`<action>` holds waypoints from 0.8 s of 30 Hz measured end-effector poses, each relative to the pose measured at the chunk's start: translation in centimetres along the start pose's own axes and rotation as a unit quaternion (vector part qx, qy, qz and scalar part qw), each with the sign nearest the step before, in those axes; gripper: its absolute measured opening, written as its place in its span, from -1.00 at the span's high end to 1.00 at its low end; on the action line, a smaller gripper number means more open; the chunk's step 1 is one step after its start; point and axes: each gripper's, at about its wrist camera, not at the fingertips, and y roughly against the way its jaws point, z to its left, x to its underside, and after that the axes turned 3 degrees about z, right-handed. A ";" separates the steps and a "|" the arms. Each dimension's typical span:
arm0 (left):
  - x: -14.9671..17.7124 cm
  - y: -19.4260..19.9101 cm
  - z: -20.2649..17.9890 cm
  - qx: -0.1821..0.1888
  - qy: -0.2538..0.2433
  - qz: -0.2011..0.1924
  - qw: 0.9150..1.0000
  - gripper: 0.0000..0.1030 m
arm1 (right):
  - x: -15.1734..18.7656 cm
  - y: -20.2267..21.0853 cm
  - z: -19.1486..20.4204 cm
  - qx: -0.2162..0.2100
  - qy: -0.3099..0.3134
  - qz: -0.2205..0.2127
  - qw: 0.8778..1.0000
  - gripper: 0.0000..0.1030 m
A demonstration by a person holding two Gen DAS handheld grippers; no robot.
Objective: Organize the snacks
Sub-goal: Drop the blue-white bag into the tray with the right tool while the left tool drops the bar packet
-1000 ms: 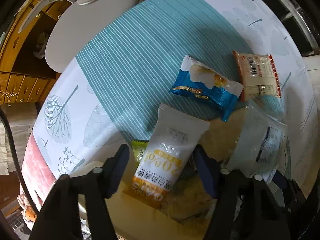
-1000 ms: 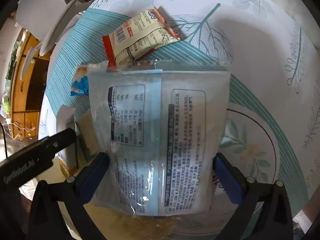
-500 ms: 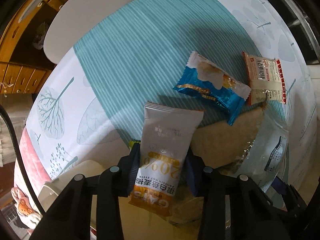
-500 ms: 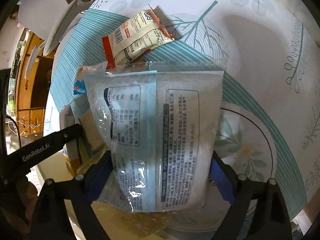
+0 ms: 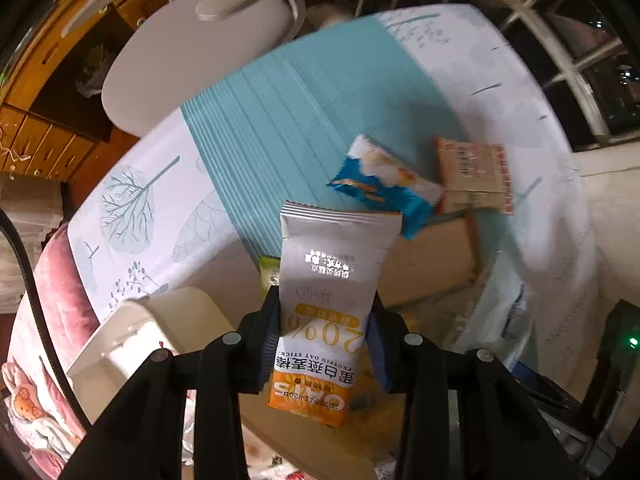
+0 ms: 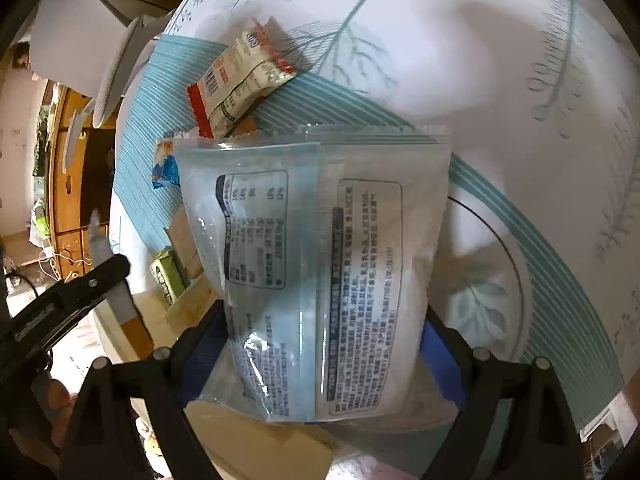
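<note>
Two grips — left gripper (image 5: 324,340) clamps oat stick (image 5: 330,300) lengthwise | right gripper (image 6: 320,344) clamps clear bag (image 6: 320,272)

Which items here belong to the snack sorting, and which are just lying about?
Job: oat bar in left hand-held gripper; clear pouch in right hand-held gripper; blue packet; red-edged packet; green packet; cardboard box.
Lying about: chair; plate.

Surface finishes of the wrapped snacks and tablecloth

White-and-orange oat-stick foil wrapper (image 5: 332,296): satiny with glare; clear plastic printed pouch (image 6: 320,272): glossy, crinkled; teal-striped leaf-print tablecloth (image 5: 288,128): smooth, matt cloth.
</note>
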 end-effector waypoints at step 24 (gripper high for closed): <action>18.3 17.0 1.4 0.053 0.018 -0.155 0.986 0.27 | 12.7 10.2 2.5 -0.066 0.135 -0.114 0.982 -0.74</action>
